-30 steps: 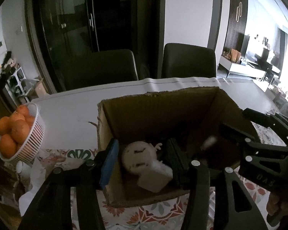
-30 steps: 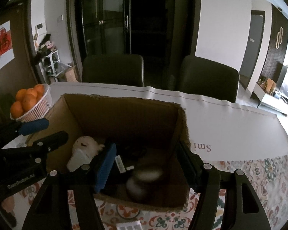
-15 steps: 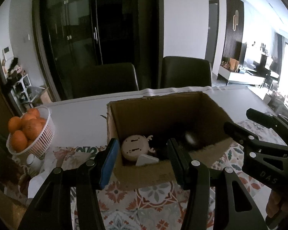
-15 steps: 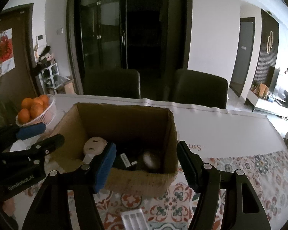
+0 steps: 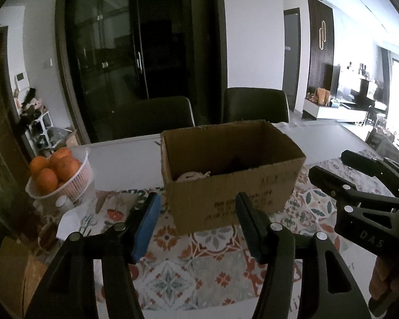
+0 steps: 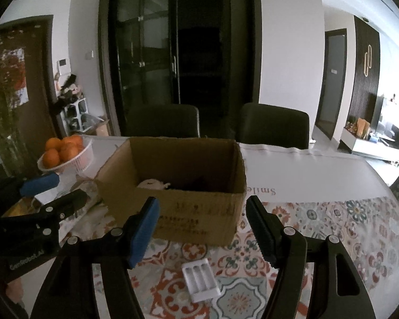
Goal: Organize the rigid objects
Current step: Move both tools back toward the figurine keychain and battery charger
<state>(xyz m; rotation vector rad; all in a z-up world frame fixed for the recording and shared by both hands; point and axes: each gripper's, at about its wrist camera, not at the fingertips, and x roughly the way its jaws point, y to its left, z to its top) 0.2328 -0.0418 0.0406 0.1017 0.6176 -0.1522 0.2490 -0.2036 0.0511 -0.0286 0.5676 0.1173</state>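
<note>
Two grippers, left gripper (image 5: 196, 220) and right gripper (image 6: 202, 226), hover before the open brown cardboard box (image 6: 188, 186) on the patterned tabletop (image 6: 332, 228); fingers of both spread wide, holding nothing. White ridged plastic tray (image 6: 200, 279) lies just before the box; round cream toy (image 6: 153, 184) inside it.

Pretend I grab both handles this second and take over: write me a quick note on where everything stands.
Left gripper: open, holding nothing, short of the cardboard box.
Right gripper: open, holding nothing, also short of the box.
Done: a pale round toy and something dark lie in the box.
Left: a white battery holder on the patterned cloth, below the right gripper; probably boxed next.
The orange basket stands left of the box.
</note>
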